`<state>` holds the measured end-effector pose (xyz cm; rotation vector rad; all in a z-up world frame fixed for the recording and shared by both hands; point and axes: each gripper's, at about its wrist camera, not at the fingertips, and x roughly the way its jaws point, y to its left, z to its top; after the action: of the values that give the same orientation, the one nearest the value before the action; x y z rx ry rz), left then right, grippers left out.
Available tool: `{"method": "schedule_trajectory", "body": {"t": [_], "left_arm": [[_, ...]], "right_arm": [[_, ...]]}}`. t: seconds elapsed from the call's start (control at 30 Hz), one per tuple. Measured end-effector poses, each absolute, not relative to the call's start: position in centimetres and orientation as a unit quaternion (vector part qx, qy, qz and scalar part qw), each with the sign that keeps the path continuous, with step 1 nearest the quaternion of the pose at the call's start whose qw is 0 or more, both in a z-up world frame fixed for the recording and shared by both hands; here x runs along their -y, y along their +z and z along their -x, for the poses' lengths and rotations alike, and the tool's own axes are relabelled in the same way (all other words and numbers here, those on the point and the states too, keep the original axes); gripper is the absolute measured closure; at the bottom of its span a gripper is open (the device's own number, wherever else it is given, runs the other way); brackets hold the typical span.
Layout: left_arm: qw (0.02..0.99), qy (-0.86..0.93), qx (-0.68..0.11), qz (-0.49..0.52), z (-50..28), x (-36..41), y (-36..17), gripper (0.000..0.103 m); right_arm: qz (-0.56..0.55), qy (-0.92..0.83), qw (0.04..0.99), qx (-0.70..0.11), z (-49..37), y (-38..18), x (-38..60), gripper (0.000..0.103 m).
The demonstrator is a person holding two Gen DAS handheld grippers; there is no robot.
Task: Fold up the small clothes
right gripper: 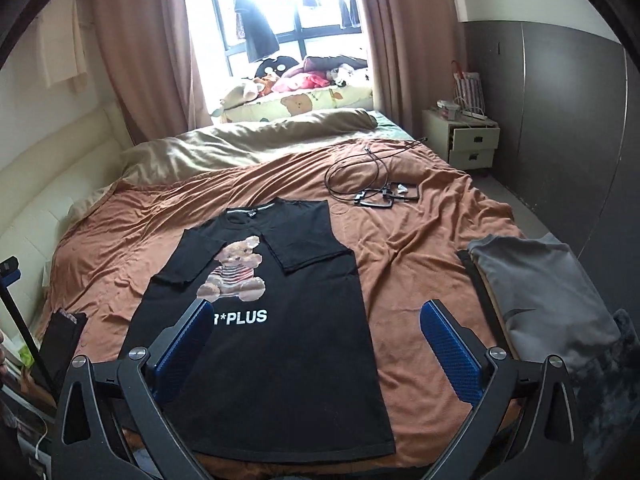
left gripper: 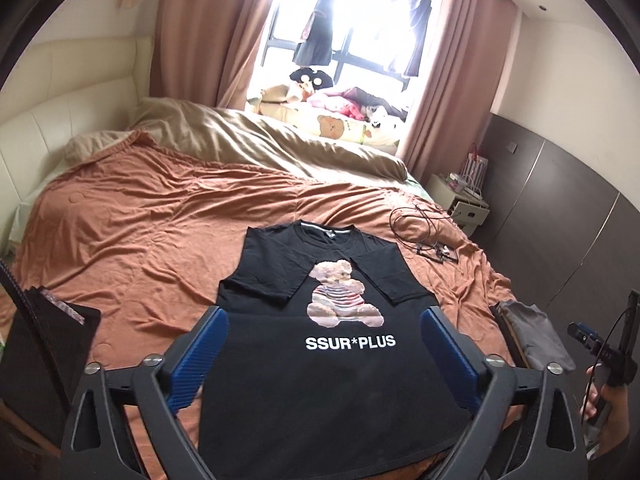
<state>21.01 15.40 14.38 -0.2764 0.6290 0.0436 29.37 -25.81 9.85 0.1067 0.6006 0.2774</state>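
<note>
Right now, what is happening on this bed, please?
A person is folding a black T-shirt with a bear print on the orange bedspread, holding a two-finger gripper in each hand. Both sleeves are already folded inward over the chest. The left gripper and the right gripper are open, above the shirt's lower part, gripping nothing. A grey garment lies to the right, and cables lie beyond the shirt.

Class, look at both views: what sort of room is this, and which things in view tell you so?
Most likely a home bedroom. A large bed with a rumpled duvet fills the room, a small nightstand stands beside it, and curtains frame the window. A black T-shirt lies spread on the bed.
</note>
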Motion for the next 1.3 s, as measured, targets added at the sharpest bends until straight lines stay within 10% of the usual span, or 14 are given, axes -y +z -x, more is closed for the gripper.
{"method": "schedule_trajectory", "body": {"t": [1.3], "left_arm": [[0.928,0.065,-0.323,0.172,-4.3,-21.5,-3.9,0.001]], "right_arm": [[-0.046,0.141,0.935,-0.322,-19.4,-4.4,33.2,0.0]]}}
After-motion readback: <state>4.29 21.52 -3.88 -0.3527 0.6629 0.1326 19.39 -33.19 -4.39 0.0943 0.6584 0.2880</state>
